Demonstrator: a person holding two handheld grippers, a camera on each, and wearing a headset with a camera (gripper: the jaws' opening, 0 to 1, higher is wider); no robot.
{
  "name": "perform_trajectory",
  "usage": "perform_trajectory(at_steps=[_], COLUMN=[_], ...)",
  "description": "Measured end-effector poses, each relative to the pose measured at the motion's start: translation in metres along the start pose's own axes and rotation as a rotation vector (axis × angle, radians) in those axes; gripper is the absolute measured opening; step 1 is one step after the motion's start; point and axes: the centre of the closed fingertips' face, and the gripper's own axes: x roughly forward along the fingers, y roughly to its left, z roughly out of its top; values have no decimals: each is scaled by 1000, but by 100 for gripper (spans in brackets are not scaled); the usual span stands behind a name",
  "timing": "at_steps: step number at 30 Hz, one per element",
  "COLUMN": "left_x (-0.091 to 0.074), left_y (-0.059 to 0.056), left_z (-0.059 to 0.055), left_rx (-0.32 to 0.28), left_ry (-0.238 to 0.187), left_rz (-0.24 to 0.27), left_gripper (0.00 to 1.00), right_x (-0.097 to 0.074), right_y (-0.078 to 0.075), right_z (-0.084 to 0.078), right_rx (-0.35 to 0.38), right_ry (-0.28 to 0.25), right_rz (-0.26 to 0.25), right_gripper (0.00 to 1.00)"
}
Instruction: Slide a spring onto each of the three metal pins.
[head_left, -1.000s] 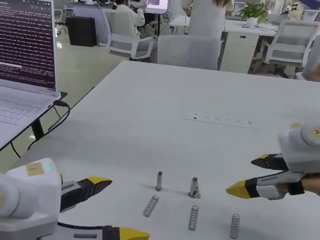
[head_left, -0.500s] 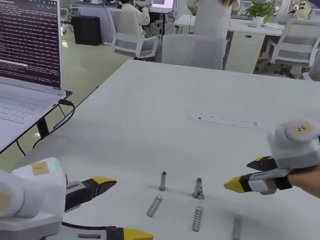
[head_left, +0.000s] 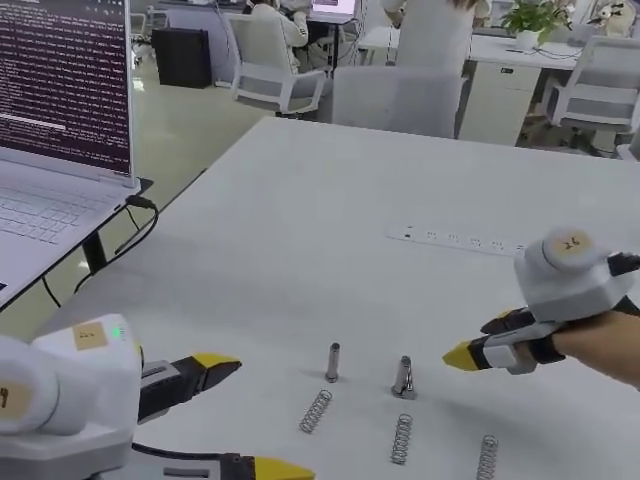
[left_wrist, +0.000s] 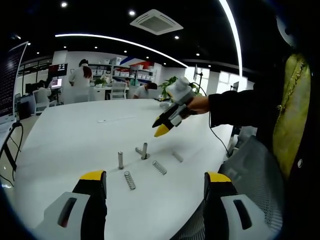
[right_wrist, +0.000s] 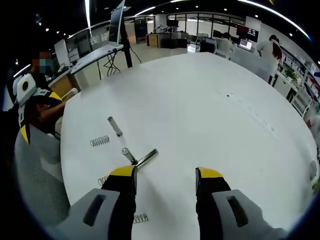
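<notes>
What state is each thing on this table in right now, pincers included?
Left gripper: open, empty.
Right gripper: open, empty.
Left pin: upright, bare.
Middle pin: upright, bare.
Third pin: lying flat beside the middle pin.
Left spring, middle spring, right spring: lying loose on the table.
Laptop: open, screen lit.

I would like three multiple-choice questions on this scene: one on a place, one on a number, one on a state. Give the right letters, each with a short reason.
1. Where do the springs lie?
A. in a tray
B. on the table, nearer the person than the pins
C. slid over the pins

2. How many springs are there?
A. two
B. three
C. five

3. How are the left tongs and the right tongs?
A. both open and empty
B. both shut on a spring
C. one open, one shut

Answers: 1 B, they lie flat before the pins; 2 B, three coils in a row; 3 A, each gripper view shows its jaws apart, nothing between.
</notes>
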Motion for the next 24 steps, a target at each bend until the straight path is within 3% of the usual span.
perform_trajectory(at_steps=[11,24], left_x=[1,2], left_y=[-2,-4], left_z=[0,-1], left_rx=[1,-8], left_ry=[4,6], left_rz=[-5,-10], left_gripper=[76,75], right_x=[23,48], right_y=[5,7], right_z=[0,3], right_rx=[-9,19], right_ry=[67,128], right_rz=[4,8], right_gripper=[34,30])
